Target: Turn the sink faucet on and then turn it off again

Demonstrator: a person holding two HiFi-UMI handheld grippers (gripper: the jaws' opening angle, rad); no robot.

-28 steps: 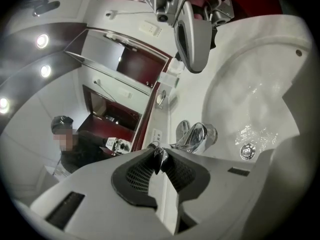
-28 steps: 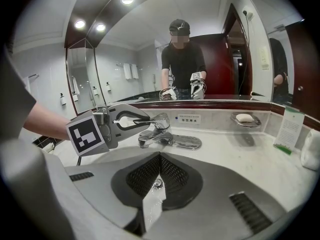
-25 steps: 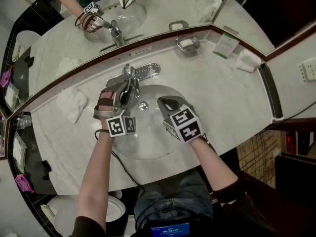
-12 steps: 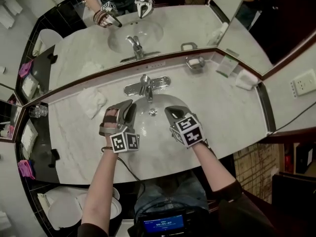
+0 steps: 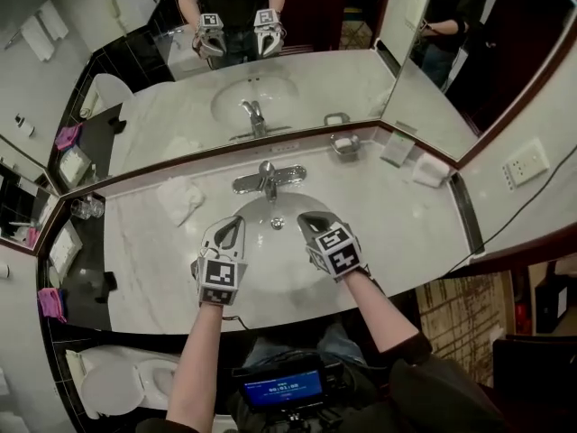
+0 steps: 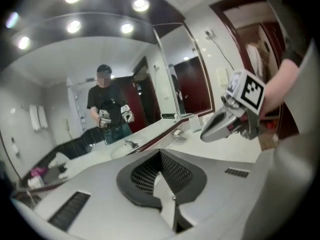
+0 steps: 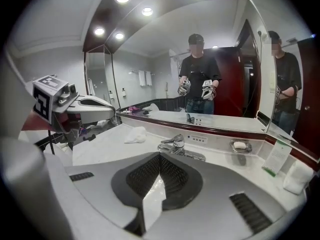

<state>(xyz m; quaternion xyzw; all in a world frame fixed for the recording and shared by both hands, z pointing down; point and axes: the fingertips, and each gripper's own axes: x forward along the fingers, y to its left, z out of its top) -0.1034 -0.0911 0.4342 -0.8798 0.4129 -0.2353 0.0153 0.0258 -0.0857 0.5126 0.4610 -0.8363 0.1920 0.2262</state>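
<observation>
The chrome faucet [image 5: 268, 179] stands at the back of the oval sink [image 5: 290, 282], its lever pointing forward; in the right gripper view the faucet [image 7: 175, 145] lies ahead, and no stream of water shows. My left gripper [image 5: 231, 225] hangs over the basin's front left, apart from the faucet. Its jaws have just been closing and now meet with nothing between them [image 6: 160, 176]. My right gripper [image 5: 310, 218] hovers over the basin's front right, shut and empty [image 7: 160, 179]. Each gripper shows in the other's view: the right gripper [image 6: 227, 124] and the left gripper [image 7: 90, 109].
A crumpled white towel [image 5: 180, 197] lies left of the sink. A soap dish [image 5: 345, 144], a card [image 5: 397, 150] and a folded cloth [image 5: 431, 168] sit at the back right. Glasses [image 5: 86, 208] stand on the far left. Mirrors line the back wall.
The left gripper has come off the faucet lever, drawn back toward the front edge, risen, rolled upright and shut. The right gripper has also risen and drawn back slightly.
</observation>
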